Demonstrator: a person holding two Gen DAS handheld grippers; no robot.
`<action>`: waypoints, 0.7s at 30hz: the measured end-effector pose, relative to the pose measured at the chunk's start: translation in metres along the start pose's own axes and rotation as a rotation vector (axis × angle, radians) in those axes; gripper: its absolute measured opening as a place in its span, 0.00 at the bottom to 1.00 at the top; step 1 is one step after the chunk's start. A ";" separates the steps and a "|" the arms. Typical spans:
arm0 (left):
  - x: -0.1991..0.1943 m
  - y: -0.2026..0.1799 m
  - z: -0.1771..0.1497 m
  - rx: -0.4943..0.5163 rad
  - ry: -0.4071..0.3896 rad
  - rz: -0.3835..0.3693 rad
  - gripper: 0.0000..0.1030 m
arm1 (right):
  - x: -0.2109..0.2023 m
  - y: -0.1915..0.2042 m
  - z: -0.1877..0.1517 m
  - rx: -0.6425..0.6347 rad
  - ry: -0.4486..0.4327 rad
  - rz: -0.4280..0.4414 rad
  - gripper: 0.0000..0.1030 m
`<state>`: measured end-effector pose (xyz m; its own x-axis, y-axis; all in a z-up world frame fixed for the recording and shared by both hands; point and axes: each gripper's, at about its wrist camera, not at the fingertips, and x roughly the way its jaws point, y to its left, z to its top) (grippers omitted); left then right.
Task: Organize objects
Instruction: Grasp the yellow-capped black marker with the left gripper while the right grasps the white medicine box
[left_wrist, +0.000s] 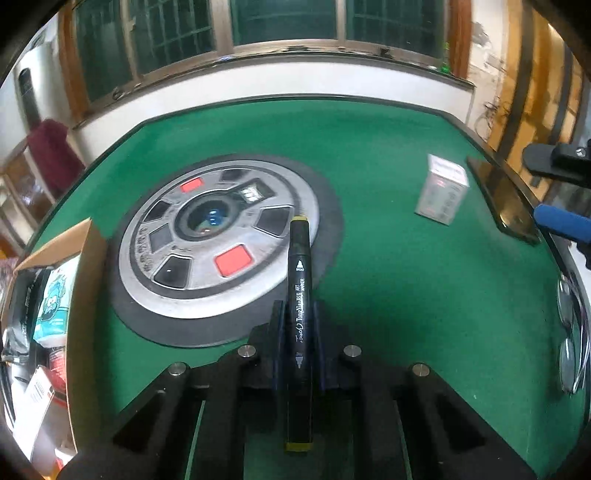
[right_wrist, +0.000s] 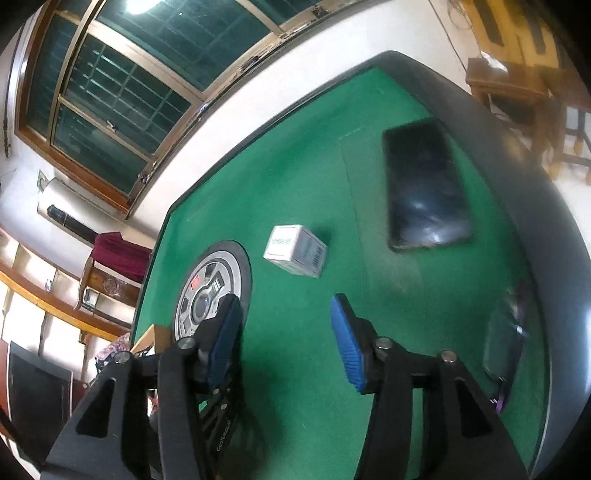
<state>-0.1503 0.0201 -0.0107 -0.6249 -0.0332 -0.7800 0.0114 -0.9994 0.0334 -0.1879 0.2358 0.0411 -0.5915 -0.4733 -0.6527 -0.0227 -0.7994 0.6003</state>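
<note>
The black marker (left_wrist: 300, 325) is squeezed between the left gripper (left_wrist: 298, 325) fingers, above the green table (left_wrist: 388, 280). The right gripper (right_wrist: 286, 332) fingers are apart, holding nothing, near a small white box (right_wrist: 295, 251) and a phone (right_wrist: 424, 188).

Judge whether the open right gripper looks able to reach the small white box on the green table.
Probably yes: the right gripper is open and empty, and only bare felt lies between it and the white box.

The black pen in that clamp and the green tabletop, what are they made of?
The black marker pen, held in the left hand-held gripper, looks like smooth semi-gloss plastic with printed white lettering. The green table surface looks like matte felt or baize: flat colour, no shine.
</note>
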 end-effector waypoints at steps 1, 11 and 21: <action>0.006 -0.004 0.004 -0.001 -0.006 0.022 0.11 | 0.005 0.005 0.002 -0.010 0.003 -0.016 0.51; 0.010 0.001 0.007 -0.033 -0.013 0.051 0.11 | 0.064 0.045 0.027 -0.090 0.031 -0.297 0.51; 0.010 -0.004 0.008 -0.026 -0.020 0.055 0.11 | 0.081 0.021 0.024 -0.060 0.090 -0.379 0.29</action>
<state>-0.1627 0.0241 -0.0136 -0.6383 -0.0880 -0.7647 0.0660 -0.9960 0.0595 -0.2561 0.1892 0.0120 -0.4773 -0.1688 -0.8624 -0.1771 -0.9427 0.2826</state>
